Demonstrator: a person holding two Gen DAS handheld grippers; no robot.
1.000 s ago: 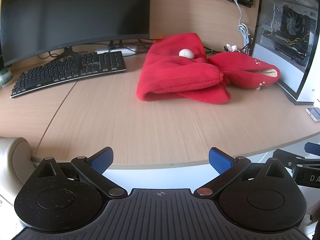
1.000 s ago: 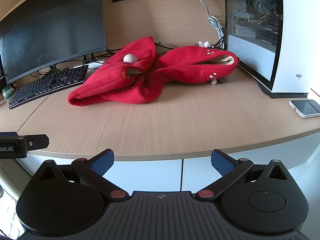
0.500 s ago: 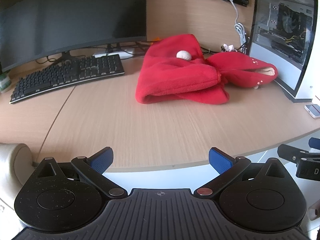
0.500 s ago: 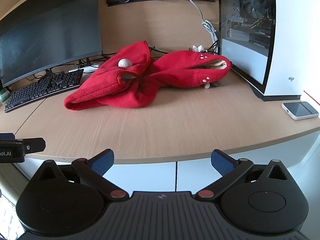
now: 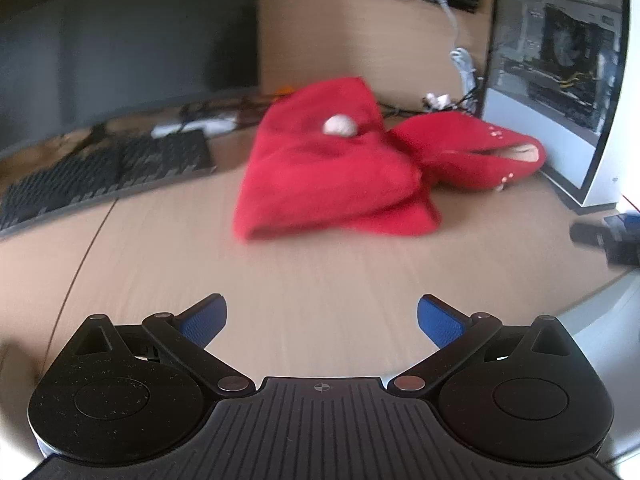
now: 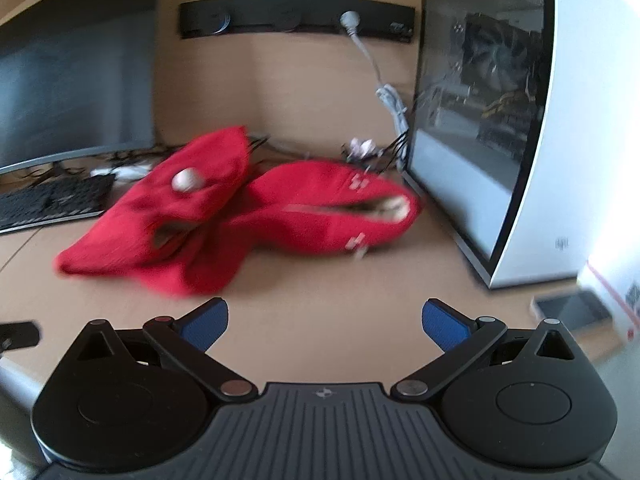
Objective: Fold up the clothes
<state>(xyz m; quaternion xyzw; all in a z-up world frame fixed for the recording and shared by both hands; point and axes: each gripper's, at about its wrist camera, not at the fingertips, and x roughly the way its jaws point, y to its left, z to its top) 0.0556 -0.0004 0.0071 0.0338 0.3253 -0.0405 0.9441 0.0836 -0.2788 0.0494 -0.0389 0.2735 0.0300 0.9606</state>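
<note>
Pose: while I hold level over the bench (image 5: 320,280), both grippers face the red garment (image 5: 332,184).
Left gripper (image 5: 322,314): jaws released, empty.
Right gripper (image 6: 325,318): jaws released, empty.

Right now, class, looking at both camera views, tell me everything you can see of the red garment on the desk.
The red garment looks like soft fleece, lying crumpled on the wooden desk in two bunched lobes. A small whitish ball sits on the left lobe; the right lobe shows pale lining at an opening and small pale spots. It lies between the keyboard and the computer case. Neither claw touches it.
</note>
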